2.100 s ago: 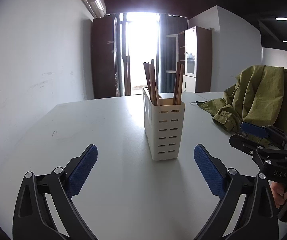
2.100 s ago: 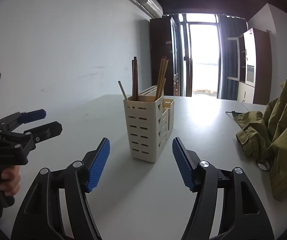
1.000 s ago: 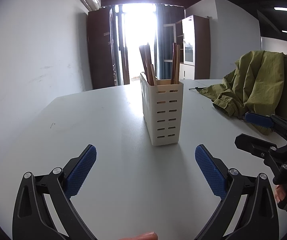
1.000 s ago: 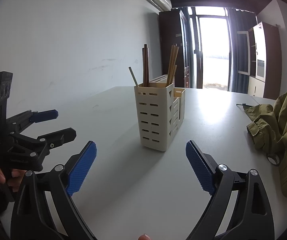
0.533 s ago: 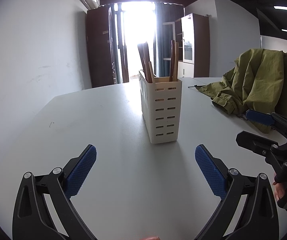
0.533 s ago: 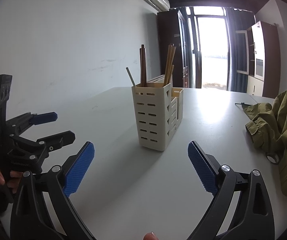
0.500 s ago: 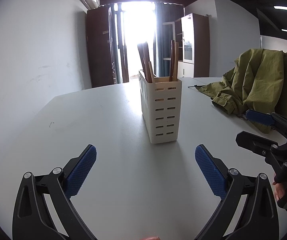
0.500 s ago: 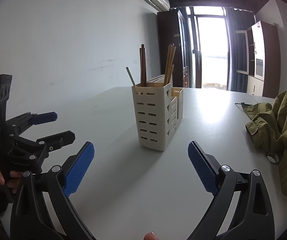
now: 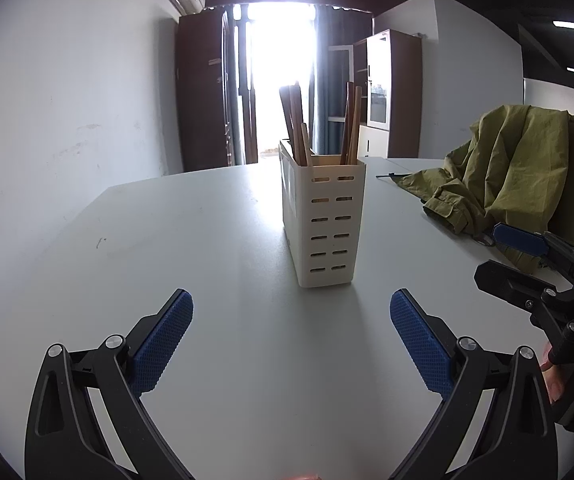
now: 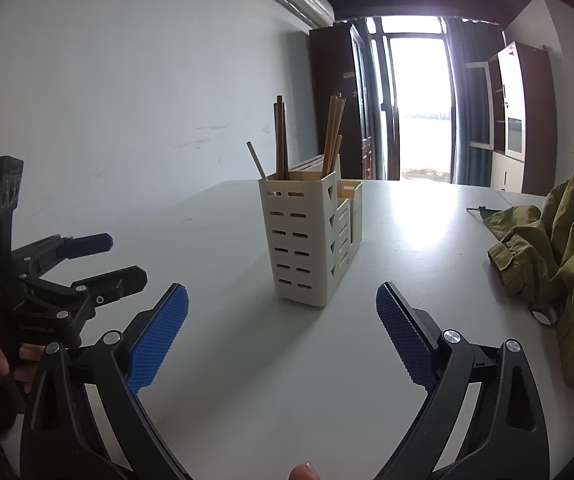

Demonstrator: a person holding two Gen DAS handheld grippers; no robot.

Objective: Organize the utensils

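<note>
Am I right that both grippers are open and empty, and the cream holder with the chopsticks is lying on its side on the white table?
Not quite: the cream holder stands upright on the white table, chopsticks sticking up out of it, as the right wrist view shows. The left gripper and right gripper are indeed open and empty.

Both wrist cams are sitting low over the table, looking fwd toward the utensil holder; left one's facing it square, right one's seeing its corner. Each is catching the other tool at frame edge.
</note>
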